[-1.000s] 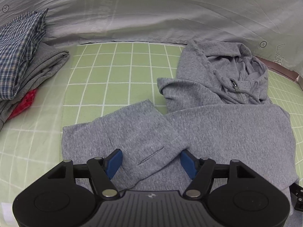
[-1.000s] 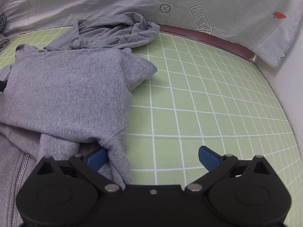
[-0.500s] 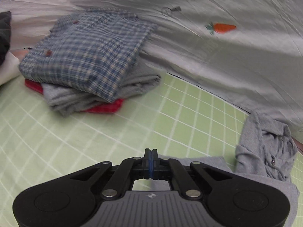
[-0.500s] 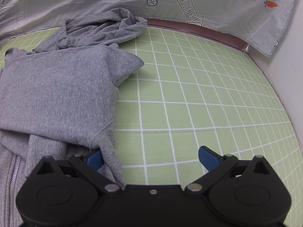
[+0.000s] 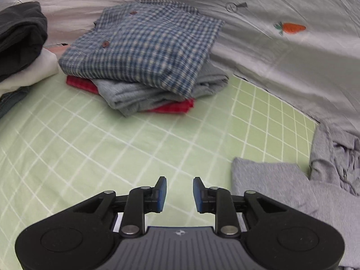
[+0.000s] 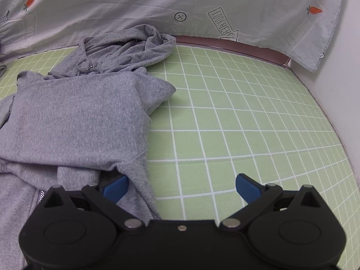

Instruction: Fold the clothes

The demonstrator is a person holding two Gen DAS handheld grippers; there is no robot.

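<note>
A grey zip hoodie point(image 6: 78, 112) lies on the green grid mat, body folded over, hood point(image 6: 126, 47) at the back. In the left wrist view its edge point(image 5: 281, 184) lies at the right. My left gripper point(image 5: 179, 194) is open and empty over bare mat, left of the hoodie. My right gripper point(image 6: 182, 185) is open wide at the hoodie's lower right corner; a fold of grey cloth point(image 6: 137, 184) lies between its pads, against the left pad point(image 6: 117, 185), ungripped.
A stack of folded clothes point(image 5: 146, 51), blue plaid shirt on top, sits at the back left of the mat point(image 5: 78, 146). A dark and white pile point(image 5: 20, 45) lies further left. A grey printed sheet point(image 6: 202, 6) lines the back; a white wall point(image 6: 342, 67) stands at the right.
My left gripper swung left off the hoodie, shut half a second ago, and has opened again over bare mat. My right gripper stayed open at the hoodie corner, shifting slightly.
</note>
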